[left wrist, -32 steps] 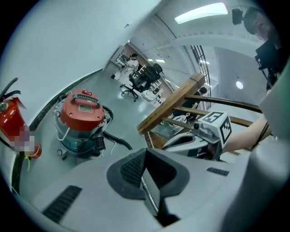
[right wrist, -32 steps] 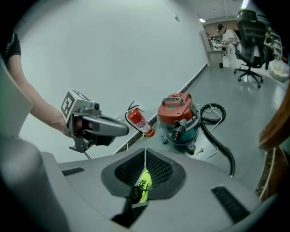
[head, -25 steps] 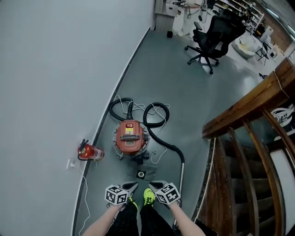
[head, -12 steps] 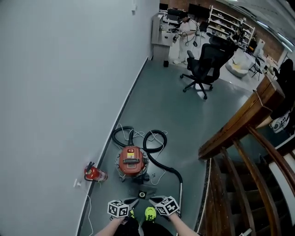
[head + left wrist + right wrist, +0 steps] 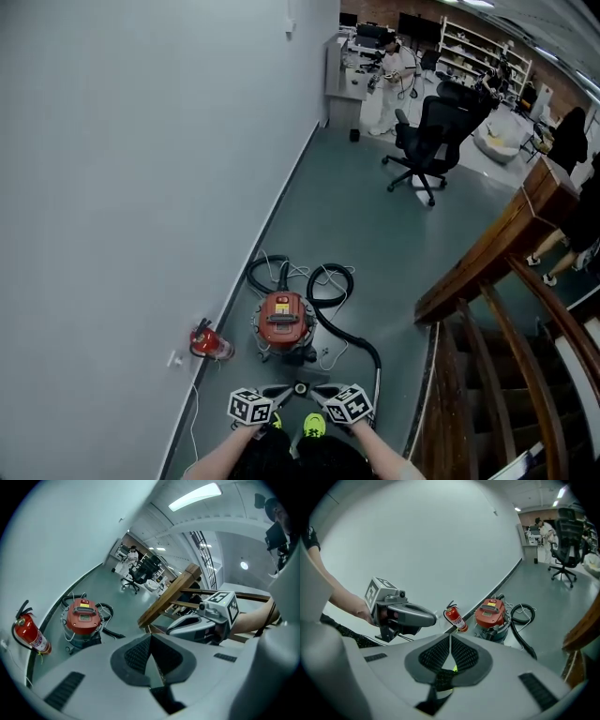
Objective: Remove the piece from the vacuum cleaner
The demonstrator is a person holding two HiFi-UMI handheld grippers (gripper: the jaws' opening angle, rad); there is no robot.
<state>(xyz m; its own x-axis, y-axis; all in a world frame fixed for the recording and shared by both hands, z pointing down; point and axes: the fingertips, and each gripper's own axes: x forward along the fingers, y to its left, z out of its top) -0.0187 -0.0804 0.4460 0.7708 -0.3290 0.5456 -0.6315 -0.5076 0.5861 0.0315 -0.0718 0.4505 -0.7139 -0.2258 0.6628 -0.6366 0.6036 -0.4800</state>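
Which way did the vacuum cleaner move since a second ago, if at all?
No. The vacuum cleaner still sits just right of the fire extinguisher, same gap between them; only the head view has widened.

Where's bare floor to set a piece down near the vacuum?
Bare floor runs from the vacuum cleaner up to the office chair, between wall and wooden railing. Crowded: hose loops around the vacuum cleaner, fire extinguisher on its wall side.
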